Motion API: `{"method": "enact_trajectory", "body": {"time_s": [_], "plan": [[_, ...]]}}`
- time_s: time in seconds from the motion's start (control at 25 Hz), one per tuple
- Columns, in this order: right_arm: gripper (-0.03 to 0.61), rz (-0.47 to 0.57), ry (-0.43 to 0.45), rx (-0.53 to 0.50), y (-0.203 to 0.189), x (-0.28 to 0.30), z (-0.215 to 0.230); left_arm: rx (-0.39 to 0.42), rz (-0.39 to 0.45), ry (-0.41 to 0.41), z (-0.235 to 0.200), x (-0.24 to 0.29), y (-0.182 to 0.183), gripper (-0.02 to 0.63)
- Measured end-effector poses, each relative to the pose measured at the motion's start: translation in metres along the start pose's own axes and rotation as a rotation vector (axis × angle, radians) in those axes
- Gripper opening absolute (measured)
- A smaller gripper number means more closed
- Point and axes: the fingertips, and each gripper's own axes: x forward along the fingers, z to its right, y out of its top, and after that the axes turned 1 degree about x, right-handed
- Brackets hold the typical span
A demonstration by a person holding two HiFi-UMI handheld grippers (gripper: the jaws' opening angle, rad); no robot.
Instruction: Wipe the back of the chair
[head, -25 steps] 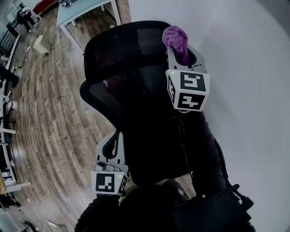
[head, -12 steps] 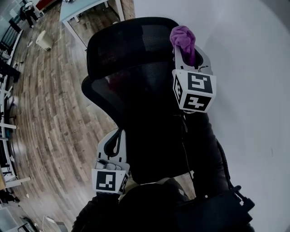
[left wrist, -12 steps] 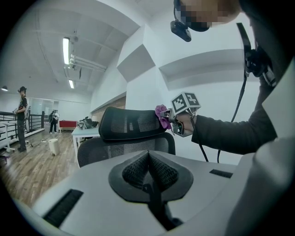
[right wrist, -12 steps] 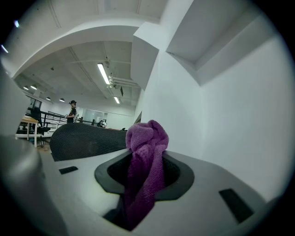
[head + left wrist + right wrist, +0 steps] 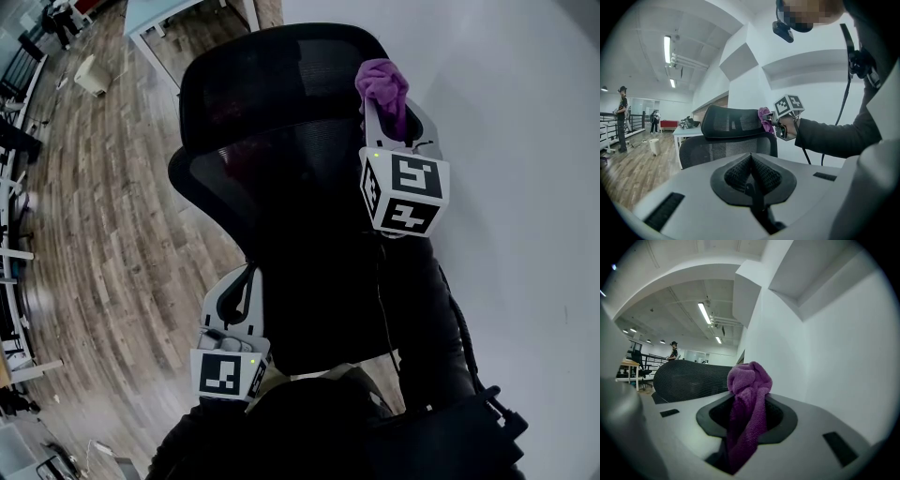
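The head camera looks down on the chair from close up. Both gripper cameras see it too.

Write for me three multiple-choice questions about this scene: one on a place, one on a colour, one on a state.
1. Where is the cloth?
A. on the floor
B. in the right tool, at the headrest's edge
C. on a desk

2. What colour is the cloth?
A. purple
B. yellow
C. white

3. How are the left tool's jaws?
A. together, empty
B. wide apart
C. closed on the cloth

Answers: 1 B, the right tool's view shows it clamped; 2 A, purple in every view; 3 A, its own view shows the jaws meeting on nothing.
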Motion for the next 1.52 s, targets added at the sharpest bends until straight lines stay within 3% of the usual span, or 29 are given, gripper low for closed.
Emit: {"method": "enact_trajectory", "body": {"time_s": [0.24, 0.6, 0.92, 1.16, 1.52], "plan": [[0.114, -0.001, 0.010, 0.001, 0.006, 0.006, -0.006, -0.011, 0.002, 0.010, -0.003, -0.002, 0.004, 0.009], [0.114, -0.011, 0.085, 0.010, 0.011, 0.020, -0.050, -0.031, 0.000, 0.069, -0.026, -0.019, 0.004, 0.009], [0.114, -0.014, 0.156, 0.008, 0.027, 0.034, -0.098, -0.056, 0.001, 0.122, -0.054, -0.037, 0.013, 0.009], [0.114, -0.010, 0.210, 0.008, 0.016, 0.035, -0.139, -0.068, 0.006, 0.162, -0.072, -0.055, -0.006, 0.009], [0.114, 0.001, 0.321, -0.011, 0.042, 0.033, -0.211, -0.102, 0.033, 0.256, -0.101, -0.094, 0.004, 0.009]]}}
